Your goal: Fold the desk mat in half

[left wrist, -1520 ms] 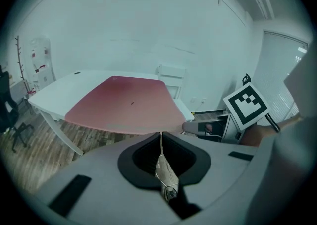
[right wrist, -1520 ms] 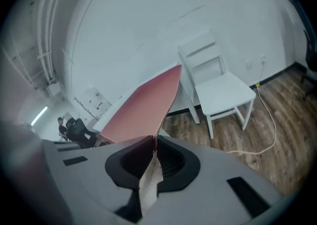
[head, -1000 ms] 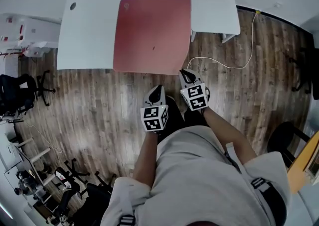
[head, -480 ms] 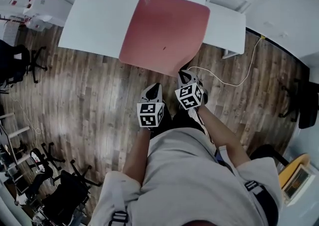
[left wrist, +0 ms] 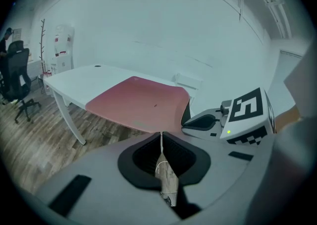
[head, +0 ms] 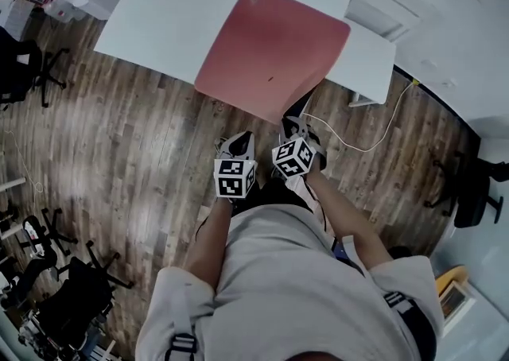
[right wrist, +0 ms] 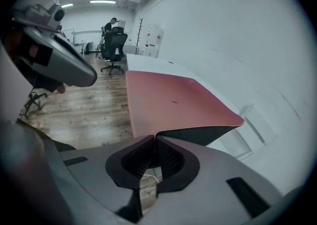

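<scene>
Placement of rectangular red desk mat (head: 274, 45): lying across white table (head: 167, 9), overhanging its near edge above wood-plank floor (head: 119, 145). Right gripper (right wrist: 155, 137): clenching jaws on mat's near right corner, holding it curled off the table, black underside showing. Left gripper (left wrist: 161, 135): keeping jaws pressed together on nothing, hovering just short of mat's near edge.

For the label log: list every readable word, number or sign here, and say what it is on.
No text can be read.
White unit by the wall: red print, too blurred.
Mat: small corner mark, too small to read.
Cubes: square markers only, no words.
</scene>
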`<state>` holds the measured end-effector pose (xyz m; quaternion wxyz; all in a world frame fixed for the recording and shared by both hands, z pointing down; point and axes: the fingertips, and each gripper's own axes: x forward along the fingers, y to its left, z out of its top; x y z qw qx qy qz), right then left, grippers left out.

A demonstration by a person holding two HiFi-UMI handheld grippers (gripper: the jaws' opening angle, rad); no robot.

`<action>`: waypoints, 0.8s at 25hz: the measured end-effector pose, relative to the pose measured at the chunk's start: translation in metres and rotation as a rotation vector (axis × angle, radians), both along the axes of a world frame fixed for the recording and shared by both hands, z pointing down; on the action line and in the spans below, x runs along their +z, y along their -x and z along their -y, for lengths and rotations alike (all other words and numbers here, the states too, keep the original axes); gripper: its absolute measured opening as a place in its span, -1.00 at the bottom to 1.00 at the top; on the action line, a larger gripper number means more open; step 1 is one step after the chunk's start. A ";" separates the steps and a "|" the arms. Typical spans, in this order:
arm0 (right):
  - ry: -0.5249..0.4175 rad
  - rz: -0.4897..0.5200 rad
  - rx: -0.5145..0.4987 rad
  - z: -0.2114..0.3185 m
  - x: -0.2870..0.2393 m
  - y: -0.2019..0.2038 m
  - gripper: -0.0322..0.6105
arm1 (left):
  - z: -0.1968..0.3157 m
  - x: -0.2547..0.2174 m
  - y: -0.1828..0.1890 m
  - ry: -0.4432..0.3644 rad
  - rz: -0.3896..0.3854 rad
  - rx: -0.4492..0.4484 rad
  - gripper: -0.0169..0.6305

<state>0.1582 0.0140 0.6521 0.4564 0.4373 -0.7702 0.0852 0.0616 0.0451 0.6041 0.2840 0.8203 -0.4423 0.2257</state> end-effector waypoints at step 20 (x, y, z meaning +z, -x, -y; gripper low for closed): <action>0.031 -0.104 -0.104 0.005 0.006 0.019 -0.75 | 0.031 0.005 0.026 0.025 -0.042 -0.018 -0.88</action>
